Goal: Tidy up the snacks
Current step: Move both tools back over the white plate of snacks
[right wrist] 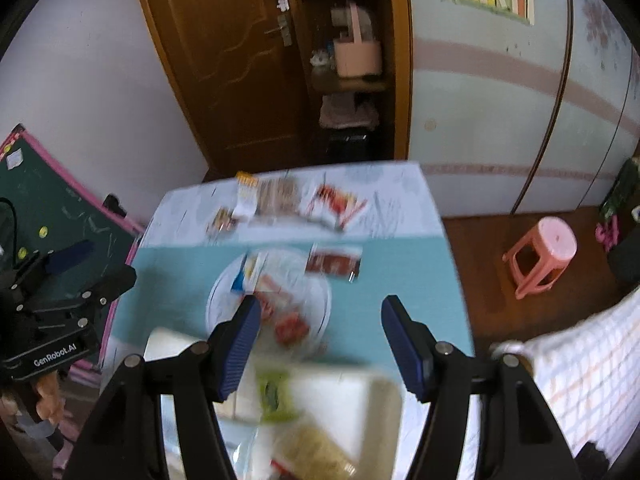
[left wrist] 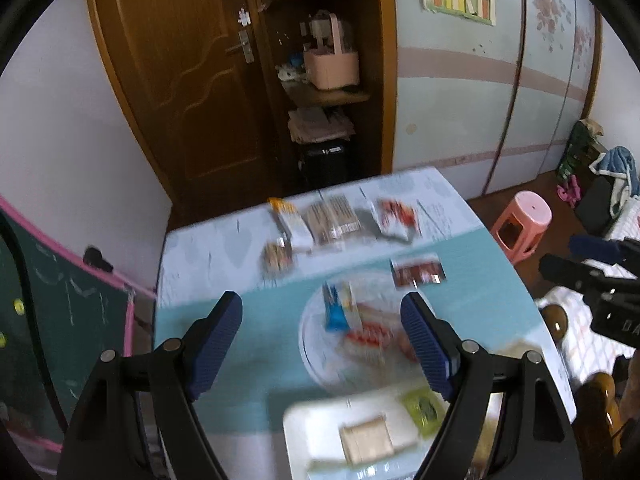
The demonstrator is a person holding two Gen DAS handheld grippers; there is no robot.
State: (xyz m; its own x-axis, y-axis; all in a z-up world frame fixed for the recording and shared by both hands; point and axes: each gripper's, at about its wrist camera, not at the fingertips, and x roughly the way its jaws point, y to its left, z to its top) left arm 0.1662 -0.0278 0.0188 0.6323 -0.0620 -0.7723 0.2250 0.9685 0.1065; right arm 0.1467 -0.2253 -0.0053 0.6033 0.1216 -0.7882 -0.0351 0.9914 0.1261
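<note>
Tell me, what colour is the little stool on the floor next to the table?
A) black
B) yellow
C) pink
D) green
C: the stool standing on the wooden floor to the right of the table is plainly pink, seat and legs alike.

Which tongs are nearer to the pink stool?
Right. The right tongs hang over the table's right half, on the pink stool side; the left tongs are farther left, above the glass plate.
</note>
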